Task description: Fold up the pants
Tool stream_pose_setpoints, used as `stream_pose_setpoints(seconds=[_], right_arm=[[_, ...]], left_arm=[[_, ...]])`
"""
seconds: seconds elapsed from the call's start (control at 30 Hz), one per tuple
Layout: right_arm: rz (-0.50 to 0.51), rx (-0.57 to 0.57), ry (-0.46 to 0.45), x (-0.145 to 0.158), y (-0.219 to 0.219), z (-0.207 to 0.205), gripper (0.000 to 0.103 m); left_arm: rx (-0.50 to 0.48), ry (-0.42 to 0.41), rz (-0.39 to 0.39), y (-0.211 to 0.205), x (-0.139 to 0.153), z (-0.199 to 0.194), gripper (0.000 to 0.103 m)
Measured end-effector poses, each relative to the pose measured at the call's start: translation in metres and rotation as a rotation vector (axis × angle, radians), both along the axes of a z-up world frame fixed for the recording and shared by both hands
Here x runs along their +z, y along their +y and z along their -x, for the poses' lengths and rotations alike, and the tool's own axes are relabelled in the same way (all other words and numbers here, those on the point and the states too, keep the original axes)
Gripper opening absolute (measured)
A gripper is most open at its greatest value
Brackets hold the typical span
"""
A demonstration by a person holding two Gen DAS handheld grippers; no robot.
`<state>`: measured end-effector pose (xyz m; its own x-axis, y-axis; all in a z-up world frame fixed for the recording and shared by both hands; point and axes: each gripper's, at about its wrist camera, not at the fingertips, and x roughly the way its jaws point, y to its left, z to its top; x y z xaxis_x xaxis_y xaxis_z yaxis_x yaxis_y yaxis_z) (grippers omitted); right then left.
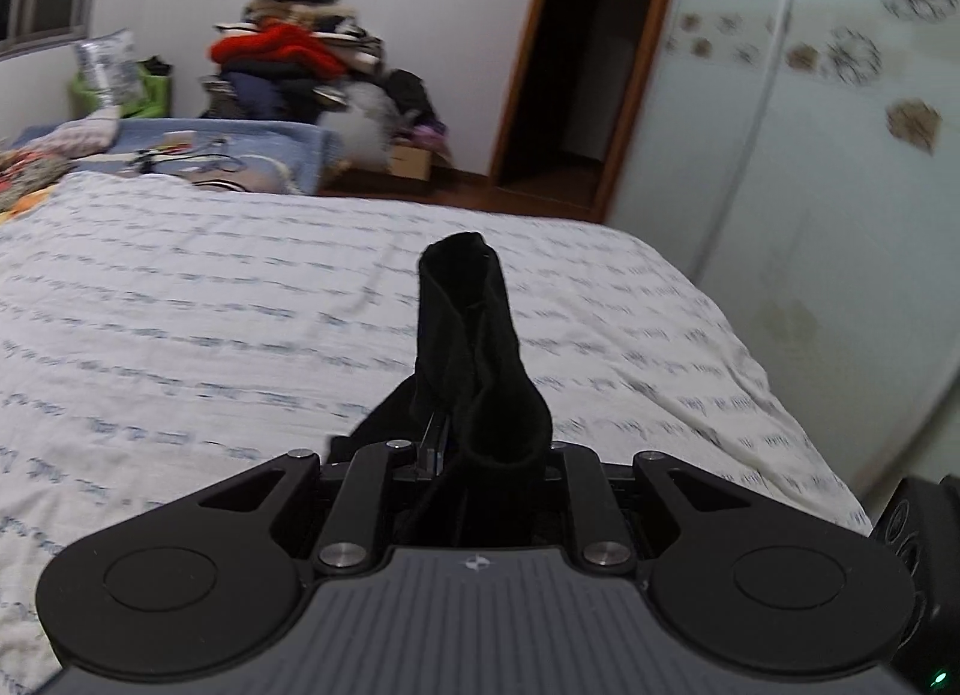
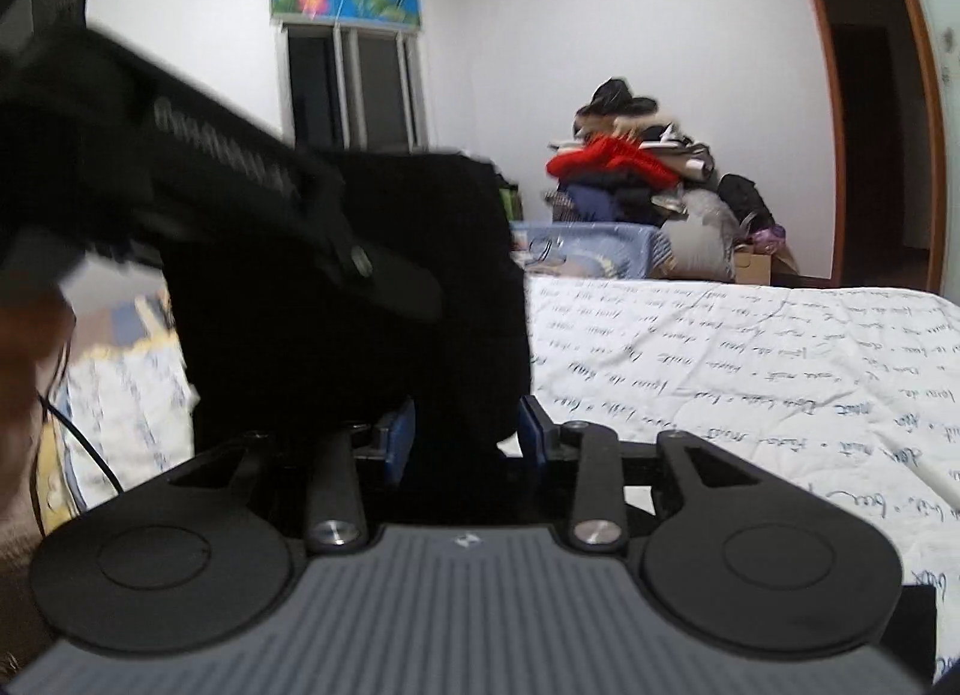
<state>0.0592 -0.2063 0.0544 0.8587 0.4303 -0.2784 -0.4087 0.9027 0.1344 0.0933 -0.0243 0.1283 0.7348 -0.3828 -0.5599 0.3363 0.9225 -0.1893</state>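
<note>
- Left gripper (image 1: 447,425) is clenched on bunched black pants (image 1: 474,347), lifted above the white printed bedspread (image 1: 210,287).
- Right gripper (image 2: 468,431): blue pads (image 2: 401,437) flank the cloth; grip unclear.
- Clothes pile (image 1: 288,65) beyond the far edge; wardrobe (image 1: 810,155) alongside.

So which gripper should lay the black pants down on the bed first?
Probably the left gripper. It is shut on the black pants, and bare bed lies right ahead. The right gripper has cloth between its blue pads, but the left one blocks its view.
</note>
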Motion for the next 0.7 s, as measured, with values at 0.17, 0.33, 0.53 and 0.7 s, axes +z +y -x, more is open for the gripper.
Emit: stream_pose_setpoints(seconds=[0.17, 0.33, 0.53, 0.7], right_arm=[[-0.089, -0.056, 0.025, -0.009, -0.041, 0.016, 0.035], [-0.179, -0.108, 0.072, -0.021, -0.077, 0.026, 0.035], [-0.178, -0.188, 0.100, -0.034, -0.103, 0.036, 0.035], [-0.178, -0.262, 0.132, -0.046, -0.126, 0.039, 0.035]], left_arm=[[-0.075, 0.027, -0.016, -0.029, -0.011, 0.002, 0.018], [-0.129, 0.045, -0.052, -0.063, -0.021, 0.006, 0.018], [-0.185, 0.053, -0.058, -0.100, -0.037, 0.008, 0.018], [-0.228, 0.073, -0.063, -0.132, -0.051, 0.007, 0.018]])
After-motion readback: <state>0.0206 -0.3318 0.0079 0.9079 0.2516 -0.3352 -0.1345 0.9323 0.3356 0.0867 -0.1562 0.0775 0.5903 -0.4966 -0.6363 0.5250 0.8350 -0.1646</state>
